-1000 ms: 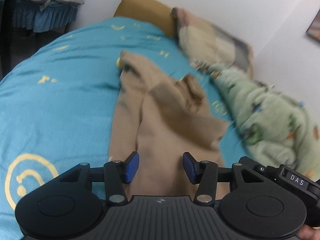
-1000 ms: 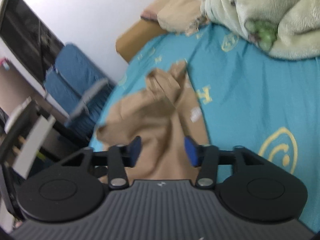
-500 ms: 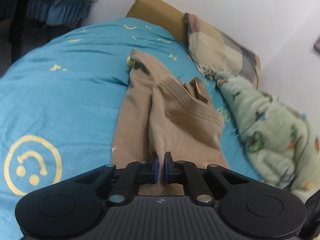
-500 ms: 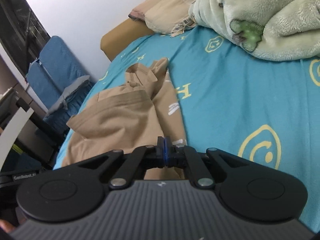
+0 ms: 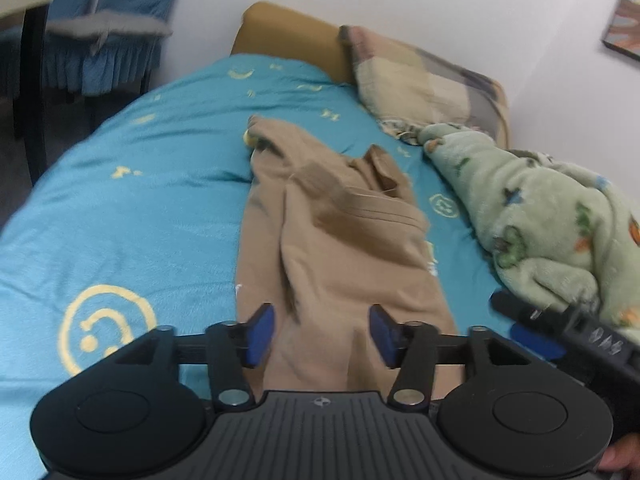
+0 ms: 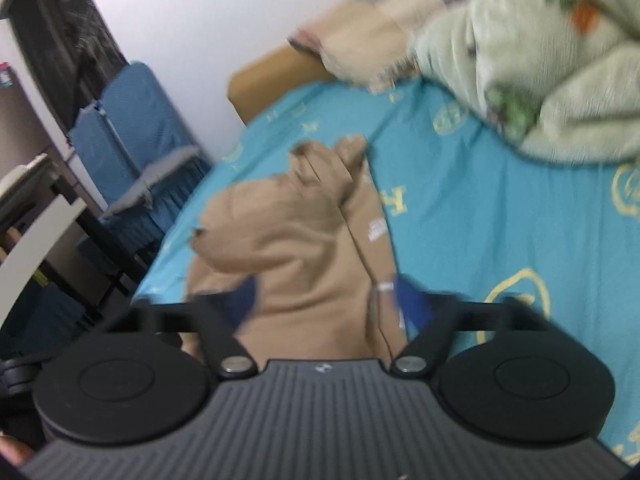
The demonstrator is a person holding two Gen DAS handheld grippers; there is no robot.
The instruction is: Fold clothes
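A tan garment lies lengthwise on the teal bedspread, its far part folded back over the near part, waistband showing. My left gripper hovers over the garment's near end, jaws opening, blue pads apart and clear of the cloth. In the right wrist view the same tan garment shows a white label near its right edge. My right gripper is over that near end too, jaws opening wide, nothing pinched; this view is blurred. The right gripper's body shows at the left view's right edge.
A green fleece blanket is heaped along the bed's right side, with a patchwork pillow and mustard headboard at the far end. A blue-covered chair stands off the bed's left; a dark desk beyond it.
Both grippers were apart a second ago, shut on the garment's near end half a second ago, and have now let go and spread. Both hands lifted back from the cloth.
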